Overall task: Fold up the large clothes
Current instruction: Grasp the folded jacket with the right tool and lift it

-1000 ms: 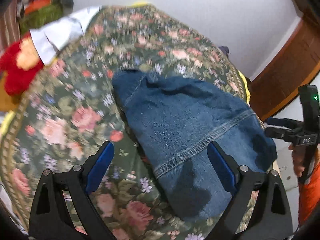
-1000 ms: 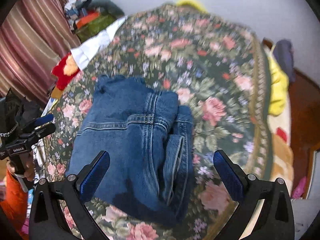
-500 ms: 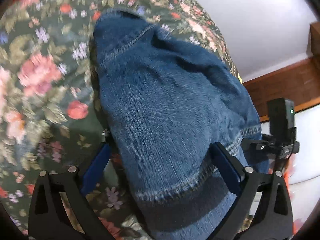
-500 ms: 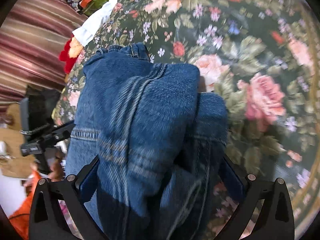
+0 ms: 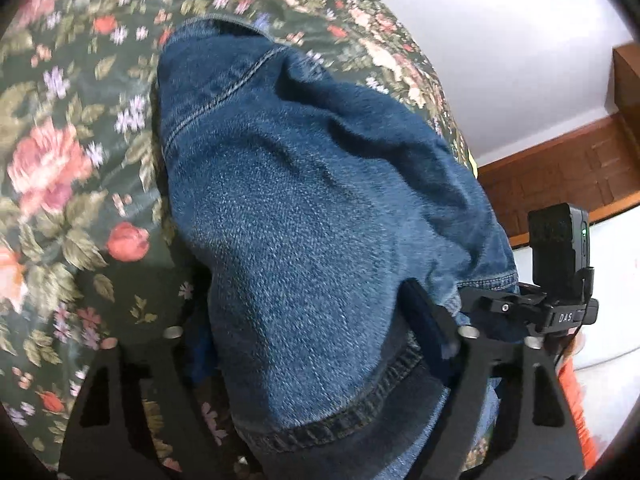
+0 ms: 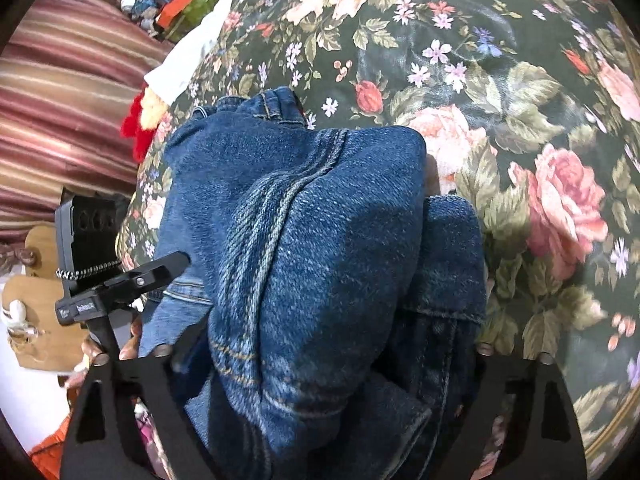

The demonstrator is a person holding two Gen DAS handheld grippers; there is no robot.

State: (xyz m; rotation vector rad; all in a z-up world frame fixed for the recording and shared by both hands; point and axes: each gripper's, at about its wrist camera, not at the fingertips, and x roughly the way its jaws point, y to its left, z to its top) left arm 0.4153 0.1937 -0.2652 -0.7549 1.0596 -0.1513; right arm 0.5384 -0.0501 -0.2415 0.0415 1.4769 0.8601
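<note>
So the folded denim jeans point(image 5: 320, 216) are sitting on the flowery bedspread point(image 5: 60, 128), and both grippers are right down on the near end of the bundle. The left gripper point(image 5: 308, 344) has its jaws around the hemmed edge, with denim filling the whole gap; they've just been closing in, and the blue pads look pressed into the cloth. The right gripper point(image 6: 324, 364) is the same deal: its jaws have just been closing and now they squeeze the thick seamed fold, which bulges up between them. Just past its left finger you can see the other gripper's camera block point(image 6: 90, 236).
</note>
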